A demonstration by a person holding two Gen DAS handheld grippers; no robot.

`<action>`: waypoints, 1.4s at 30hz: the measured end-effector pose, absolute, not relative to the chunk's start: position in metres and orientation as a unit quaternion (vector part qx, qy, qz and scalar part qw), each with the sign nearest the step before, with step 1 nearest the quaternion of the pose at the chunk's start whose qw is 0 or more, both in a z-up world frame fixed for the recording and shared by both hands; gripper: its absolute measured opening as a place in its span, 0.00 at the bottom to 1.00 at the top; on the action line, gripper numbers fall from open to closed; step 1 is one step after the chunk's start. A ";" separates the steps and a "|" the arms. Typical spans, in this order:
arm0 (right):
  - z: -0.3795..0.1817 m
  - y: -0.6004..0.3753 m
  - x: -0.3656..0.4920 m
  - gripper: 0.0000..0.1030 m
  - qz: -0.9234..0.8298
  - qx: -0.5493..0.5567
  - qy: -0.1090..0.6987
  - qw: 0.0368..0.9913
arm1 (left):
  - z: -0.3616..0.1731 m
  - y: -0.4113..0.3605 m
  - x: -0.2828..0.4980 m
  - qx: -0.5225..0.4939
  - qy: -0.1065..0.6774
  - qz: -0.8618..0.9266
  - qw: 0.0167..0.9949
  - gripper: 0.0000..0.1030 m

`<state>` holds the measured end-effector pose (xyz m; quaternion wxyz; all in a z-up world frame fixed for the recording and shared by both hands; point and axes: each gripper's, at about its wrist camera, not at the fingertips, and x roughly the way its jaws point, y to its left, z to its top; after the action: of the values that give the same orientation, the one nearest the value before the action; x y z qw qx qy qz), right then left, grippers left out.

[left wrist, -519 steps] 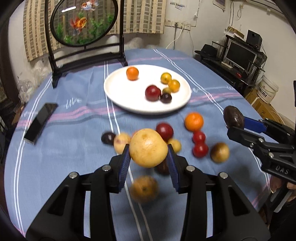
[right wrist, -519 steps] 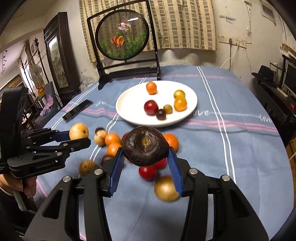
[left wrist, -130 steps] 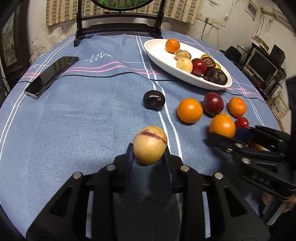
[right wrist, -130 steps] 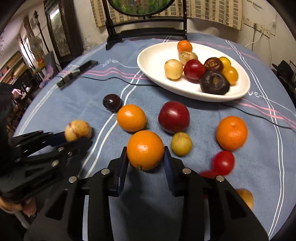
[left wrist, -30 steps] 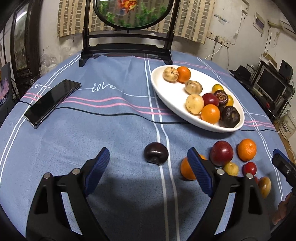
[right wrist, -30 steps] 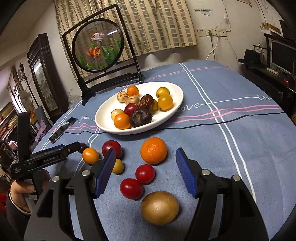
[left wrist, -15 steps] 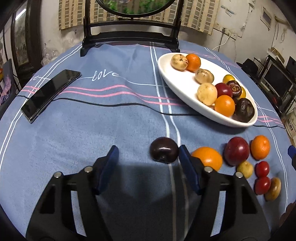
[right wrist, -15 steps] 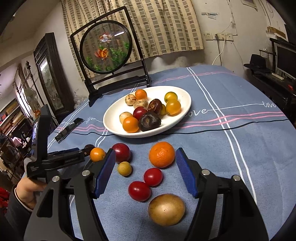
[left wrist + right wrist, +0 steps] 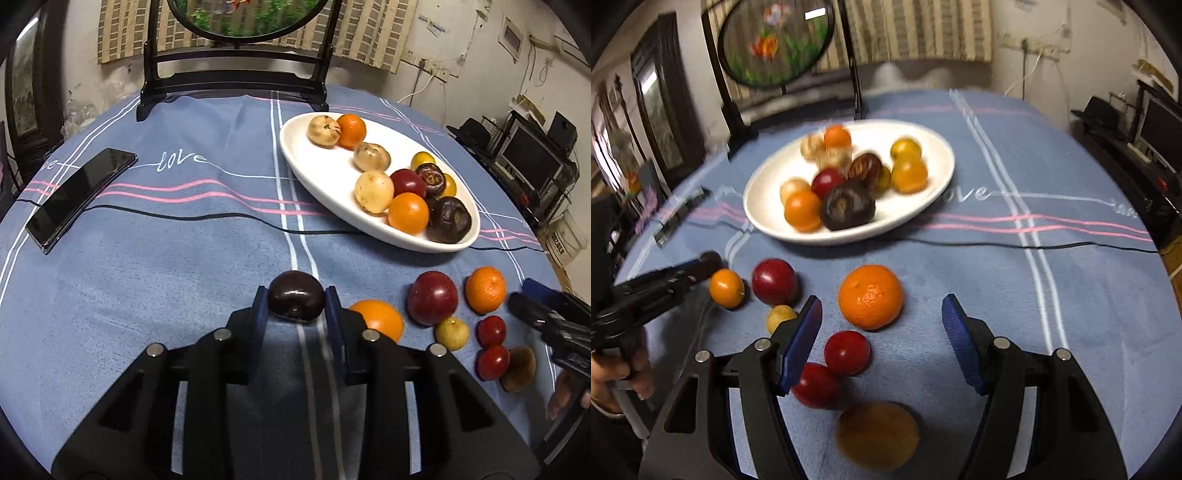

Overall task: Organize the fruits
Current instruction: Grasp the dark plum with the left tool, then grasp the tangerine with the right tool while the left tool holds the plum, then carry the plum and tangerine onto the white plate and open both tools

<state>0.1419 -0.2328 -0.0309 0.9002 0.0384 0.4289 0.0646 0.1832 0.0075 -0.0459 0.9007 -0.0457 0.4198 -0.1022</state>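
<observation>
Covering the round table, a blue striped tablecloth [image 9: 184,258] with "love" stitched in white. Standing at the far edge, a black-framed round screen [image 9: 236,44] painted with goldfish. Lying right of centre on the cloth, a white oval plate [image 9: 325,199], loaded with two oranges, three pale tan fruits, a red plum, two small yellow fruits and two wrinkled dark purple fruits. Resting flat near the left edge, a black phone [image 9: 79,195], with a thin black cable running across the cloth past the plate's near rim.

Closing on a dark plum [image 9: 295,299], the left gripper [image 9: 295,314], both blue pads pressed against the fruit's sides, the plum just beside the white double stripe, well short of the plate. Held spread wide with nothing between the pads, the right gripper [image 9: 881,332], hovering over the loose fruit, a mandarin [image 9: 870,296] lying just beyond its gap.

Scattered on the cloth near the plate's front: an orange [image 9: 376,319] just right of the left gripper, a large red plum [image 9: 433,297], a small yellow-green fruit [image 9: 451,333], two red cherry-sized fruits [image 9: 491,347] side by side, and a brown round fruit [image 9: 519,367] nearest the table edge, blurred in the right wrist view.
</observation>
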 end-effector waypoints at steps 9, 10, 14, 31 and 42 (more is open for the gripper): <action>-0.046 -0.211 0.165 0.61 0.059 0.004 0.465 0.883 | -0.045 0.007 0.180 -0.047 0.420 -0.112 0.900 0.31; -0.047 -0.211 0.165 0.58 0.058 0.002 0.468 0.882 | -0.045 0.007 0.180 -0.046 0.420 -0.112 0.899 0.31; -0.051 -0.207 0.166 0.44 0.046 -0.021 0.469 0.882 | -0.045 0.005 0.179 -0.046 0.423 -0.119 0.897 0.31; -0.013 -0.224 0.135 0.43 0.065 0.010 0.408 0.910 | -0.038 0.007 0.173 -0.047 0.415 -0.107 0.902 0.31; 0.017 -0.227 0.128 0.43 0.087 0.022 0.372 0.924 | 0.009 -0.008 0.166 -0.035 0.383 -0.132 0.914 0.31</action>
<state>0.1276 -0.2273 0.0169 0.9238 0.0222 0.3723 0.0872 0.1658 -0.0080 0.0094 0.9135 -0.0351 0.3833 -0.1317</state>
